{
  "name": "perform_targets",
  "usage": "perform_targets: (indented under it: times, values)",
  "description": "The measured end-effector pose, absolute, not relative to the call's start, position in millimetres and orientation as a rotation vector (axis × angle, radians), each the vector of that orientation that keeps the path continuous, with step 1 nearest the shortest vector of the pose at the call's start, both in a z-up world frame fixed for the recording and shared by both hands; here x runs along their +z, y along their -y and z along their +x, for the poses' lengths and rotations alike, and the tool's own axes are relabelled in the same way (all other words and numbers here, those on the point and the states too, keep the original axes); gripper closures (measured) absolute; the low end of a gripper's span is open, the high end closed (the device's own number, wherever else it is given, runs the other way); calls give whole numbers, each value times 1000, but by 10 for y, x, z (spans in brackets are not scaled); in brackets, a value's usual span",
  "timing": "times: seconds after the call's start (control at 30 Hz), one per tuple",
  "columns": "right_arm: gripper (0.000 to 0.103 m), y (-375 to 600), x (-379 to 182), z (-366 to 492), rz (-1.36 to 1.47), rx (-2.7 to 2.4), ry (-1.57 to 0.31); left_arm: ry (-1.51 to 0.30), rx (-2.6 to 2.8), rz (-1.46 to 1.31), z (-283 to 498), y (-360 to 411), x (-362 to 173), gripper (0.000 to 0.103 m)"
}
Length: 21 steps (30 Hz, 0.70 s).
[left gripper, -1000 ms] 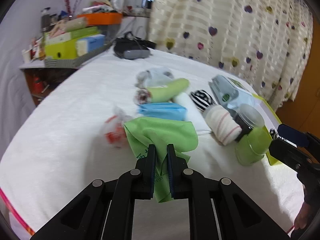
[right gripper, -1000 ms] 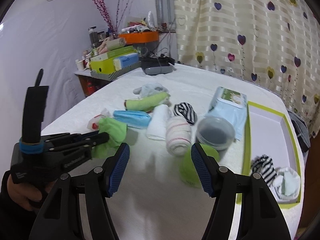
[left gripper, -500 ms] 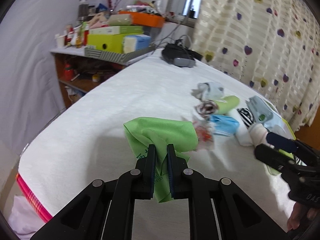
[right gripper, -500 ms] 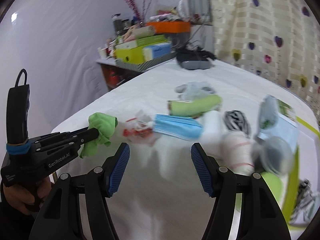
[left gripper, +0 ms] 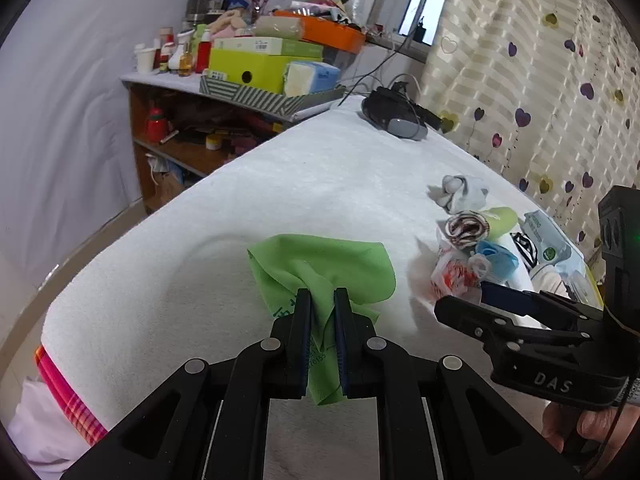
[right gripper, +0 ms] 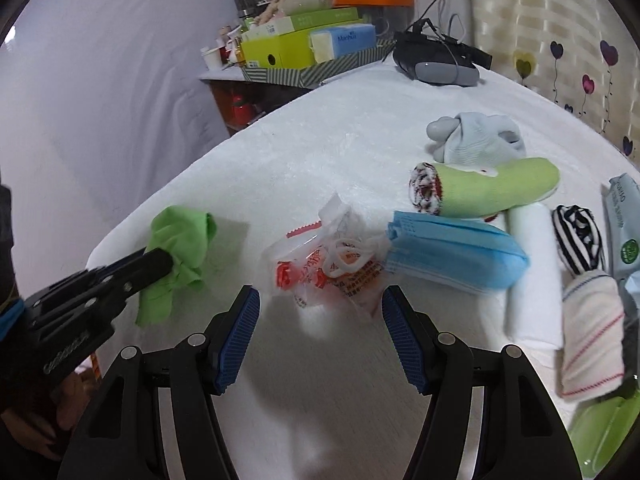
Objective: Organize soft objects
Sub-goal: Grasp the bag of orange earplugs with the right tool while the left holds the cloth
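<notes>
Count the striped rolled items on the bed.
3: red-patterned roll tucked in the green sock; black-white roll beside the wipes pack; pink-striped roll nearest. More may be hidden.

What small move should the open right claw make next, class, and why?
Probably ease forward and down around the plastic packet. The right claw is open with the packet just ahead between its fingers, while the left claw is already shut on the green cloth and cannot take anything else.

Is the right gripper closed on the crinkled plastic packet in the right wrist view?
No. The right gripper is wide open, its blue pads apart, with the plastic packet lying untouched on the white cover ahead.
</notes>
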State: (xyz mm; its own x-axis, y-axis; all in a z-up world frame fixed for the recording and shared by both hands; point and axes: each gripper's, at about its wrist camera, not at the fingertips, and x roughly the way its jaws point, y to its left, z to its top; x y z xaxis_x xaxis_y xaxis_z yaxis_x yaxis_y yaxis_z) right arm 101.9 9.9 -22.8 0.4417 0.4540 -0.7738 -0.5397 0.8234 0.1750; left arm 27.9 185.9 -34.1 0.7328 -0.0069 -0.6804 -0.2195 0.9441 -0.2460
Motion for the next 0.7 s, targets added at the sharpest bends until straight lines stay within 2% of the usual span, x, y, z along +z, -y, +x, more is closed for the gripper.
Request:
perform_targets:
  times: [0.7]
  values:
    - [38, -216, -178, 1192, -65, 587, -883, -757, 128, -334, 297, -1928, -423, 92]
